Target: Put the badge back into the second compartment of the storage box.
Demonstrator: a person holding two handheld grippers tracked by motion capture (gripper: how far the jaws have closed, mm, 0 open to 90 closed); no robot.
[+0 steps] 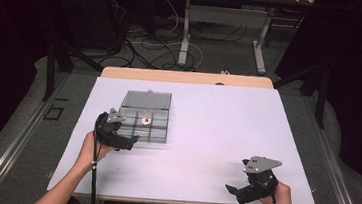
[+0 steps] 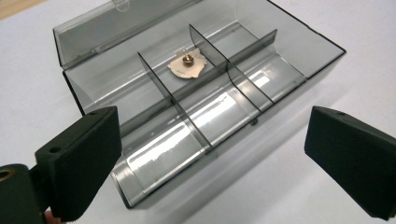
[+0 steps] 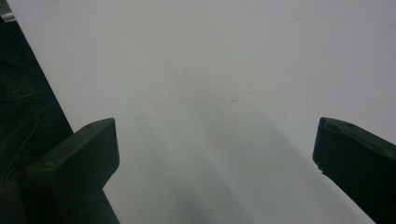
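While hovering beside the smoky clear plastic compartment box (image 2: pixel 196 93), left gripper (image 2: pixel 210 154) gaped wide, empty, probably lining up; right gripper (image 3: pixel 215 163) likewise wide, empty, parked well apart.

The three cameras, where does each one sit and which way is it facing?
High view: above the person's side, looking forward and down at the white table; both forearms, left gripper, right gripper.
Left gripper view: rides the left gripper, jaws wide apart, facing the open grey compartment box.
Right gripper view: rides the right gripper, facing bare tabletop.
The high view and left gripper view share the box.
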